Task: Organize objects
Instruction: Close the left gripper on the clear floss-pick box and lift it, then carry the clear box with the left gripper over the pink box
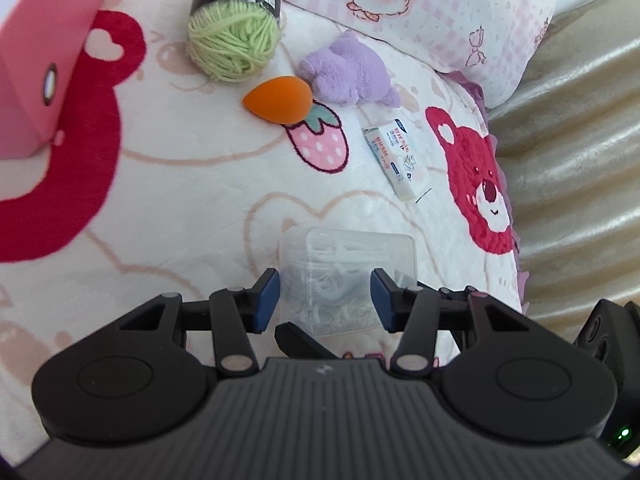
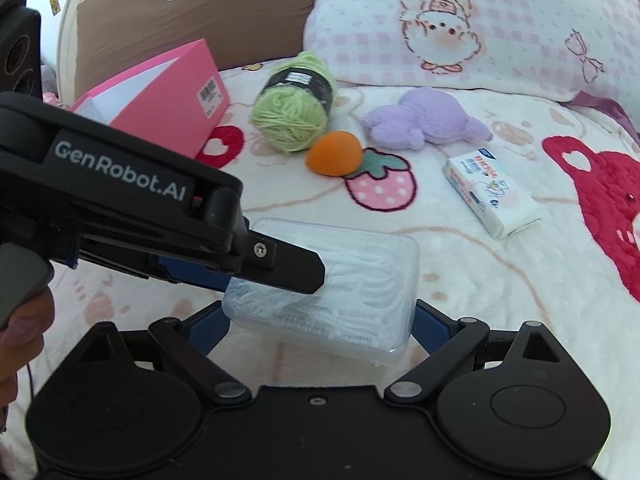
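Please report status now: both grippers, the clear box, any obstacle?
Left gripper and right gripper both clamp the clear box, lifted. Pink box open. No obstacle seen.

Pink box (image 1: 44, 60): cut off by left frame edge.
Clear box (image 2: 332, 280): contents indistinct.
Packet (image 1: 396, 156): print unreadable.

"GenRobot.AI" on left hand-held gripper (image 2: 276, 270)

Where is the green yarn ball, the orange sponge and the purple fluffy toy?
green yarn ball (image 1: 234, 42): left wrist view, on the wound yarn below its dark label.
orange sponge (image 1: 280, 98): left wrist view, middle of its rounded body.
purple fluffy toy (image 2: 424, 124): right wrist view, middle of its plush body.
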Available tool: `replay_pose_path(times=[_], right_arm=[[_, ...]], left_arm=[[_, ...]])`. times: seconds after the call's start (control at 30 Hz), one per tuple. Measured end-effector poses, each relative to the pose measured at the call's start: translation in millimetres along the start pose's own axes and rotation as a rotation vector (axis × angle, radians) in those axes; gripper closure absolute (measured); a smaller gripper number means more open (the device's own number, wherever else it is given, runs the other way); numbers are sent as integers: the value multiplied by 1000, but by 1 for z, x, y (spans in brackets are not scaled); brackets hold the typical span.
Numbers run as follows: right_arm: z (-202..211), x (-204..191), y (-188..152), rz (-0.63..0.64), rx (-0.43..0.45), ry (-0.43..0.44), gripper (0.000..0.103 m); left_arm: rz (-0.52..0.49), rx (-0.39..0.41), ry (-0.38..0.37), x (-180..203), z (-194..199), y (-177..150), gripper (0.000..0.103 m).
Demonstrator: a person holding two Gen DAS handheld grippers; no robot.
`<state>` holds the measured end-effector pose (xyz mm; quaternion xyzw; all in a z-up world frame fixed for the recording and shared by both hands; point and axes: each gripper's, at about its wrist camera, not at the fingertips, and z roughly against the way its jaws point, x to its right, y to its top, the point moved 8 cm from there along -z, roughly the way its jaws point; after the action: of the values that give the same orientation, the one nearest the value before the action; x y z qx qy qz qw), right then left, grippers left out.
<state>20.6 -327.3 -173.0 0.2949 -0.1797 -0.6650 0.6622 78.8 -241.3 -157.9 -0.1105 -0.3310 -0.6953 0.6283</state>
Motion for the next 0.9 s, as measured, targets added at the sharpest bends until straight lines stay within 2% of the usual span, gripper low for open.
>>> replay_pose_path(times=[0.17, 0.37, 0.6, 0.9], right_arm=[[7, -16, -2, 7, -36, 17, 6], [20, -34, -5, 71, -76, 34, 6], [32, -52, 0, 26, -109, 60, 6], [45, -78, 11, 44, -159, 89, 6]], left_arm=[[21, -28, 34, -5, 14, -7, 54], [34, -36, 32, -8, 35, -19, 54], [12, -68, 58, -11, 59, -20, 54], [31, -58, 54, -19, 93, -23, 54]])
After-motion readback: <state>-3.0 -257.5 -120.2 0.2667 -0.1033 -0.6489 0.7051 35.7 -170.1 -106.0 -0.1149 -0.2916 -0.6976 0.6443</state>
